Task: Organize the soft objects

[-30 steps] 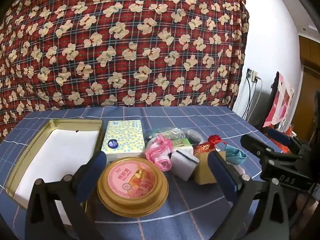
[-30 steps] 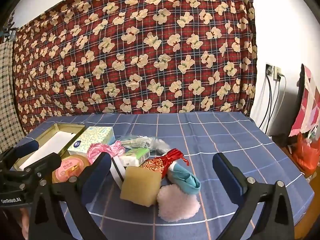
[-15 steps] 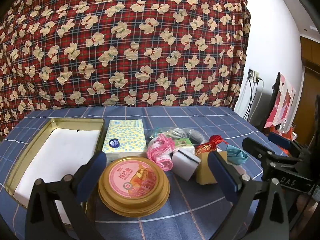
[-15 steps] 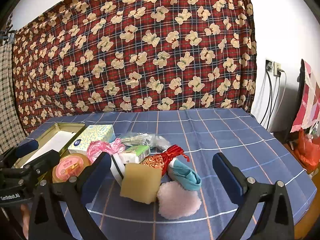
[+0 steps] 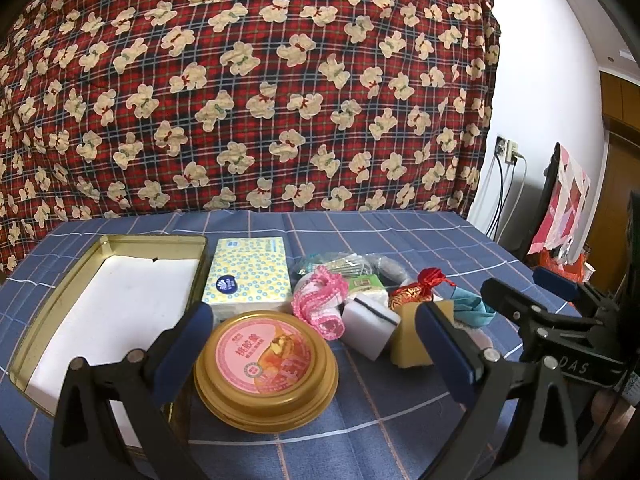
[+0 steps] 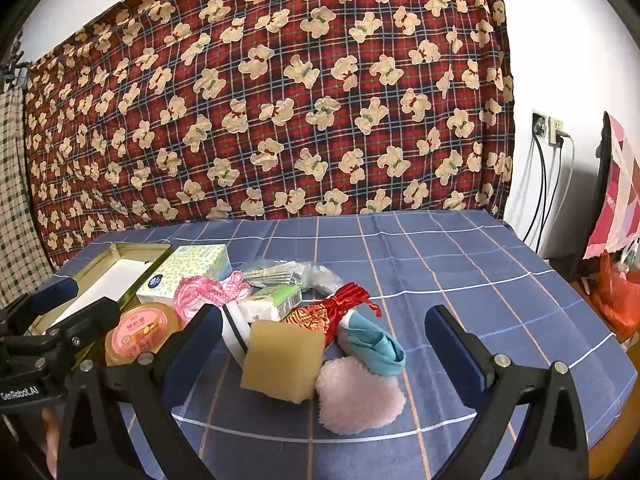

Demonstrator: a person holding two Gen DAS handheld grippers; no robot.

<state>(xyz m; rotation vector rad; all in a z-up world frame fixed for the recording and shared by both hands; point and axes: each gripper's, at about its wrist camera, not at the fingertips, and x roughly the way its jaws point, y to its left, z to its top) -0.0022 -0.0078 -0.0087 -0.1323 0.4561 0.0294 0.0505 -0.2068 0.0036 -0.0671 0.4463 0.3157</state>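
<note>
Blue checked tablecloth (image 6: 460,264), bear-print plaid backdrop (image 5: 256,92), white wall (image 6: 560,40), both grippers spread wide, empty

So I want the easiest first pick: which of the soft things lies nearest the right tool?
The fluffy pink pad, flat on the cloth between the open right tool and the pile. The yellow sponge beside it stands tilted, slightly farther back.

The tin tray (image 5: 52,320) lies left of the tissue pack (image 5: 248,276); the round tin (image 5: 266,364) sits before it, sponges (image 5: 412,340) right.
</note>
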